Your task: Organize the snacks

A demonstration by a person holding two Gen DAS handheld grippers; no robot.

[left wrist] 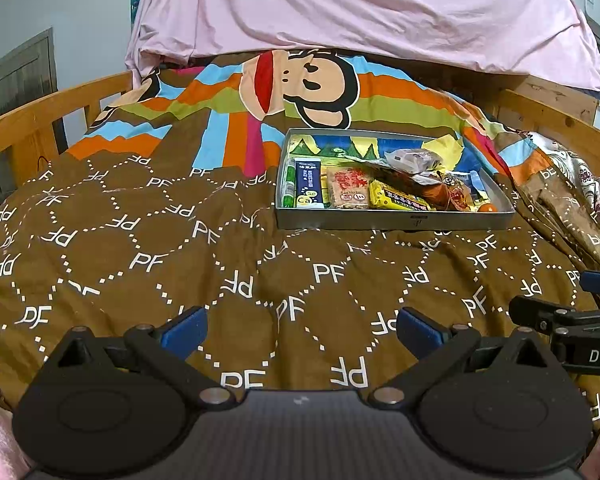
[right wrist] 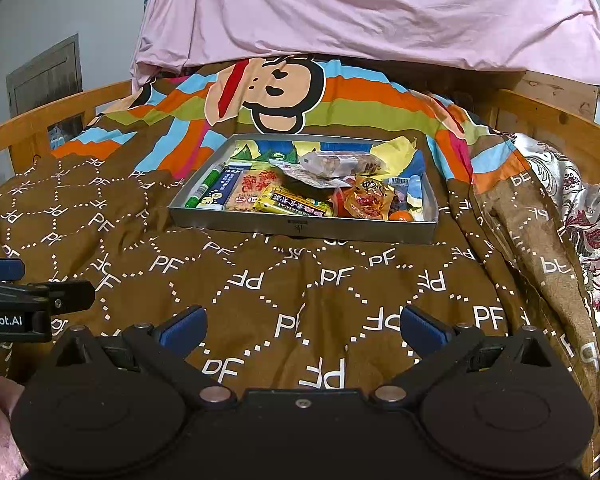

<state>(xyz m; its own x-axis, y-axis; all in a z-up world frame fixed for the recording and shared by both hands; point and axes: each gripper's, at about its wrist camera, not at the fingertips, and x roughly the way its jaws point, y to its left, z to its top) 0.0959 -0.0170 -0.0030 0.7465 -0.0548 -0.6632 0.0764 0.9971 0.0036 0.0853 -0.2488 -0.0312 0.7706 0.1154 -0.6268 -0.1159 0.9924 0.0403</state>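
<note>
A grey metal tray [left wrist: 396,220] [right wrist: 300,229] sits on the brown bedspread ahead. It holds several snacks: a green tube [left wrist: 288,184] [right wrist: 205,186], a blue box [left wrist: 309,182] [right wrist: 222,188], a pink cracker pack [left wrist: 348,189] [right wrist: 249,192], a yellow bar [left wrist: 400,197] [right wrist: 296,201], an orange-red packet [right wrist: 370,199] and a clear bag [left wrist: 412,159] [right wrist: 336,163]. My left gripper [left wrist: 300,330] is open and empty, low over the bedspread, well short of the tray. My right gripper [right wrist: 302,330] is open and empty too, beside the left one.
The bed has a brown PF-patterned cover [left wrist: 160,264] with a cartoon monkey print [left wrist: 312,84]. Wooden rails [left wrist: 40,120] [right wrist: 560,120] run along both sides. A pink sheet [left wrist: 360,8] hangs behind. A floral cloth [right wrist: 580,220] lies at the right.
</note>
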